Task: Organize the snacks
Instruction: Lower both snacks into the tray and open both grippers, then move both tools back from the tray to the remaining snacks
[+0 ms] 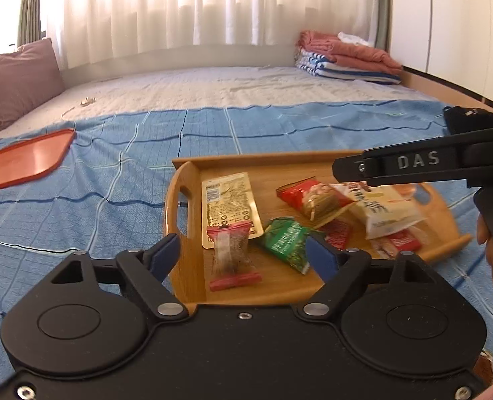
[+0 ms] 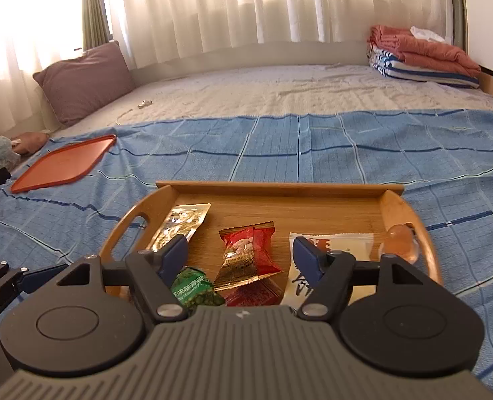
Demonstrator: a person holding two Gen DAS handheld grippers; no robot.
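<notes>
Snacks in wooden tray (image 2: 279,188) — "DAS" on right claw (image 1: 338,168), both claws released; left claw (image 1: 243,250)

The wooden tray (image 2: 279,190) at lower centre shows smooth, satin-finished grain; the snack packets (image 1: 313,200) in it are glossy plastic film, the gold packet (image 1: 228,200) metallic-looking; the blue checked bedspread (image 2: 313,153) is matt woven cloth; the orange lid (image 1: 23,163) at left is smooth plastic; each claw (image 1: 244,253) (image 2: 241,255) is matt black plastic with shiny metal screws.
</notes>
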